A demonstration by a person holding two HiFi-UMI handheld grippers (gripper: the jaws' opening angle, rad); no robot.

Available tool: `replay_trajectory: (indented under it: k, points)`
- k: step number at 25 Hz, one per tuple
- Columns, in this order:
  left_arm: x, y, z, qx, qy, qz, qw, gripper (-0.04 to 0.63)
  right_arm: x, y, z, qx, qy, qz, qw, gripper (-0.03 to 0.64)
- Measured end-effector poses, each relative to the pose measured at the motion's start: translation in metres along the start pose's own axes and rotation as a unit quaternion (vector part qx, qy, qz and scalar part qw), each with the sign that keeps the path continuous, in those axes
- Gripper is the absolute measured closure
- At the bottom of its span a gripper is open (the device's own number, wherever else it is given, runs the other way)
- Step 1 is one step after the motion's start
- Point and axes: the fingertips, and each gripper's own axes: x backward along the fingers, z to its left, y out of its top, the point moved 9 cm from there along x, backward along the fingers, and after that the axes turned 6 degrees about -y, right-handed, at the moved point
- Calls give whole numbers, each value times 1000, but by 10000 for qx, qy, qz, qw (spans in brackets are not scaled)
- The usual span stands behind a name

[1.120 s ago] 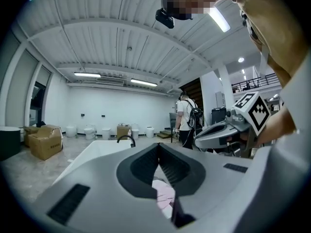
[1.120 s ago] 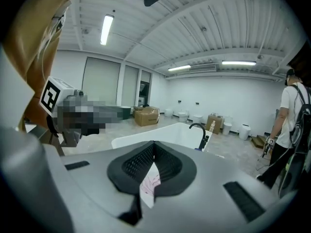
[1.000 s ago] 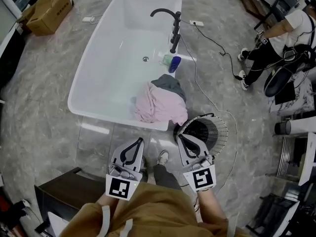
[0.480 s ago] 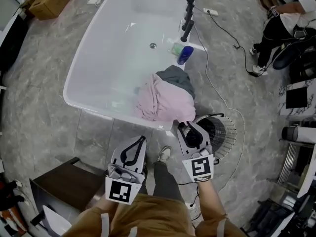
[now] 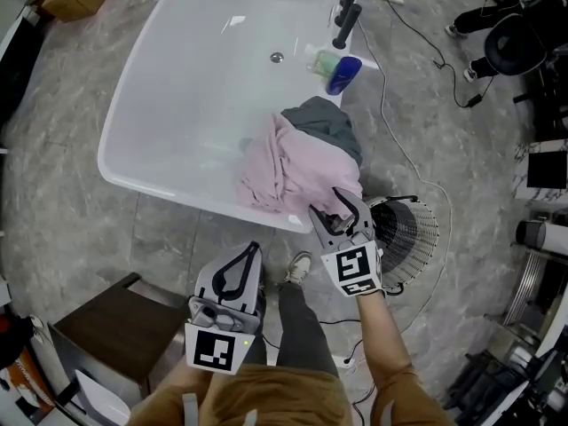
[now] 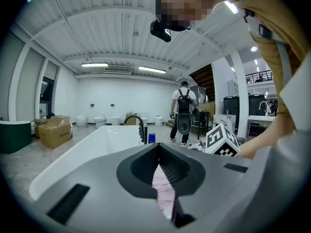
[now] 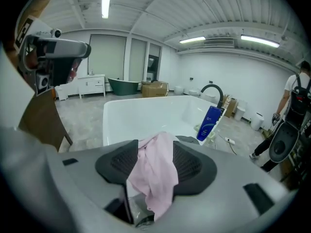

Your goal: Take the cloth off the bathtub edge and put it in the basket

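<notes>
A pink cloth (image 5: 293, 171) hangs bunched over the near edge of the white bathtub (image 5: 195, 198), with a grey cloth (image 5: 327, 122) lying behind it. My right gripper (image 5: 335, 207) is at the cloth's lower right corner. Its jaws are opening, and in the right gripper view the pink cloth (image 7: 156, 176) shows in the gap between them without being pressed. The round wire basket (image 5: 417, 233) stands on the floor just to the right of that gripper. My left gripper (image 5: 238, 273) is held lower, over the floor in front of the tub, jaws shut and empty.
A blue bottle (image 5: 343, 74) and a green item stand on the tub's right rim by the black faucet (image 5: 348, 11). A dark wooden cabinet (image 5: 106, 327) is at lower left. A cable runs over the floor past the basket. My shoe (image 5: 297, 269) is below the tub.
My right gripper has moved forward from above the basket up to the pink cloth, and its jaws have parted. The left gripper has barely moved. The view has shifted closer to the tub.
</notes>
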Motion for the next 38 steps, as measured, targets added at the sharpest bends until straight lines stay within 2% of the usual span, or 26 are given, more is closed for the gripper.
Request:
replay_trajectory:
  k: [10, 19, 22, 26, 28, 33, 35, 38]
  points:
    - [-12, -40, 3, 343, 197, 216, 9990, 589, -71, -34, 2, 190, 351, 491, 9980, 312]
    - [-11, -53, 6, 495, 399, 322, 9975, 589, -124, -53, -1, 315, 635, 1275, 9893, 244]
    - [-10, -55, 6, 566, 429, 321, 9970, 589, -135, -58, 0, 203, 584, 1427, 9878, 242]
    - [-4, -58, 7, 625, 456, 351, 9964, 589, -142, -60, 5, -68, 401, 1296, 9907, 246]
    - [-3, -59, 9, 667, 490, 336, 9960, 589, -141, -60, 8, -75, 415, 1274, 9910, 281]
    - [0, -58, 12, 657, 501, 306, 9961, 589, -133, -53, 12, -22, 410, 1183, 9921, 469]
    - [3, -57, 13, 654, 506, 304, 9961, 589, -129, -50, 9, -312, 452, 1052, 9929, 541]
    - [7, -53, 14, 656, 493, 295, 9962, 589, -117, -45, -1, -894, 471, 840, 9913, 557]
